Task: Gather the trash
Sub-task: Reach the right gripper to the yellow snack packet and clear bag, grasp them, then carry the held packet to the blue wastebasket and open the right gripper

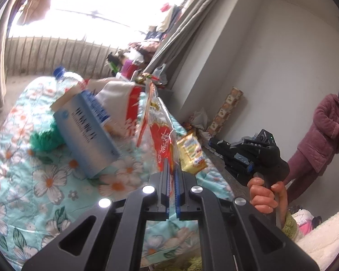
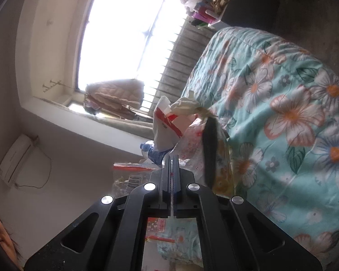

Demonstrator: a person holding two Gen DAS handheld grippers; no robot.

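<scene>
Left wrist view puts us over the floral quilt (image 1: 34, 180), where the trash is piled: a blue-and-white carton (image 1: 85, 133), a water bottle (image 1: 67, 79) behind it, a red-and-clear plastic bag (image 1: 156, 122) and a yellow snack packet (image 1: 191, 155). The left gripper (image 1: 172, 169) has its jaws drawn nearly together, and the bag's lower edge seems pinched between the tips, though blur makes that hard to confirm. The right gripper (image 2: 172, 164) is narrow too, its tips right at the bag (image 2: 167, 126), which looks bunched and raised off the quilt; whether it truly grips, I cannot tell. My read: the gathering step is under way, both tools working the bag. Next move calls for holding the bag mouth open and steady so the carton, just left of the left jaws, can go in.
</scene>
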